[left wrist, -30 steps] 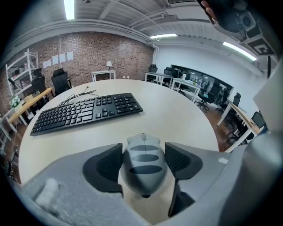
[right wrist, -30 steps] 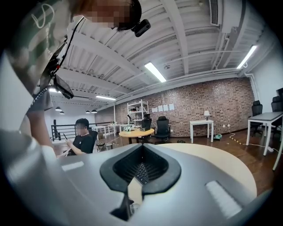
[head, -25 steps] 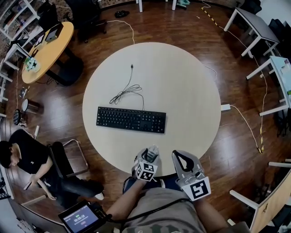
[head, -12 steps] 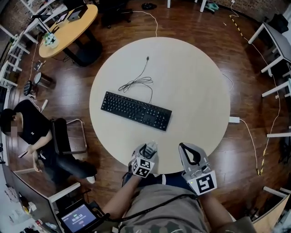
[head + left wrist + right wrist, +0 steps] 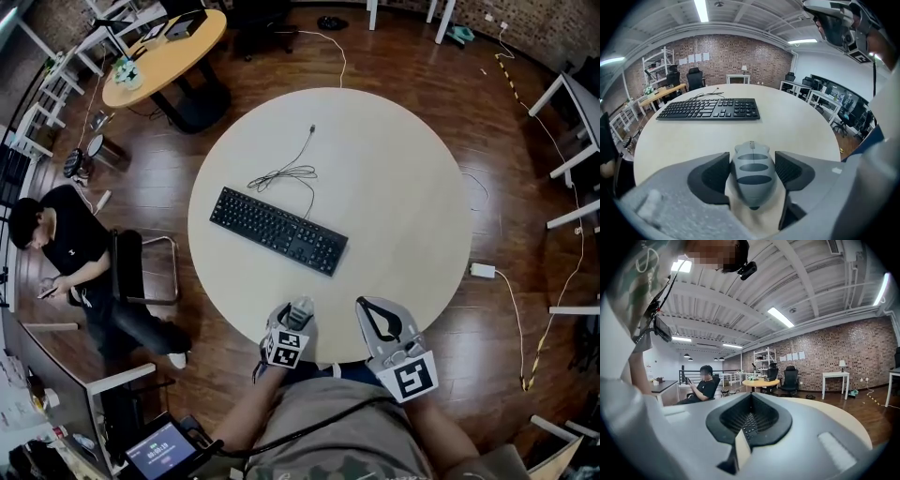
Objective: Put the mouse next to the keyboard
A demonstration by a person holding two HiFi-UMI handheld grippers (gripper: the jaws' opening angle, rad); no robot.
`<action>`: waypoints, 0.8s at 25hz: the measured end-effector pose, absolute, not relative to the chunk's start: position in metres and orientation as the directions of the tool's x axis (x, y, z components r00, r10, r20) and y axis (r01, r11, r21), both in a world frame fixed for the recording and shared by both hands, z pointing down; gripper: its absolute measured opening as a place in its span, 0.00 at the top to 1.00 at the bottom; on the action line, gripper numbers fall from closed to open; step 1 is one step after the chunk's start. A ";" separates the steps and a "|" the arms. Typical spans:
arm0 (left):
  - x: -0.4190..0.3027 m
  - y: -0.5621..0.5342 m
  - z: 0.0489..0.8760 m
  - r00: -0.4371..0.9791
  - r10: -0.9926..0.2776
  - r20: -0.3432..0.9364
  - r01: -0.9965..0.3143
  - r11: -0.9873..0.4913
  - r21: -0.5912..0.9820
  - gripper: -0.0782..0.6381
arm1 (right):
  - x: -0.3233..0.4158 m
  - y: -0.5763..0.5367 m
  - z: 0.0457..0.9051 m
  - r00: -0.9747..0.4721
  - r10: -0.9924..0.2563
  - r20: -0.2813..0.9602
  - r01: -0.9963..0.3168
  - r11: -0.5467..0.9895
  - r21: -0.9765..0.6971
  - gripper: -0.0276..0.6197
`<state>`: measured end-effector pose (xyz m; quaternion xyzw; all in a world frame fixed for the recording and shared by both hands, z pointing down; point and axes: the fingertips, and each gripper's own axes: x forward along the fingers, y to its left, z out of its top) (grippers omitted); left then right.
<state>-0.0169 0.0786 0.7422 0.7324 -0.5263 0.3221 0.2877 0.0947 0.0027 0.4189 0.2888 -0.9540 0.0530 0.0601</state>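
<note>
Mouse — a small grey plastic one with three dark oval bands — sits between the jaws of our left tool, whose ribbed pads press on its two flanks. It is over the near edge of the round cream table; we cannot tell whether it rests on the top or hangs just above. The long black keyboard lies well apart, toward the table's middle, with its thin black cable coiled beyond it.

We judge the mouse light, rigid and smooth-shelled, so its curved sides could slip under a weak squeeze — the waist, clear of buttons and wheel, looks the best hold. Our right tool has its jaws together, nothing in them.
</note>
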 end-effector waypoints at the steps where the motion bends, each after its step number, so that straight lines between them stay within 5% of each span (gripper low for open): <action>1: -0.016 0.079 0.741 0.236 -0.586 0.775 -0.958 -0.272 0.086 0.45 | 0.095 0.002 0.418 -0.829 -0.541 0.143 -0.554 0.830 -0.070 0.95; 20: 0.034 0.086 0.745 0.260 -0.528 0.809 -0.941 -0.326 0.090 0.45 | 0.126 -0.011 0.426 -0.840 -0.526 0.136 -0.538 0.840 -0.072 0.95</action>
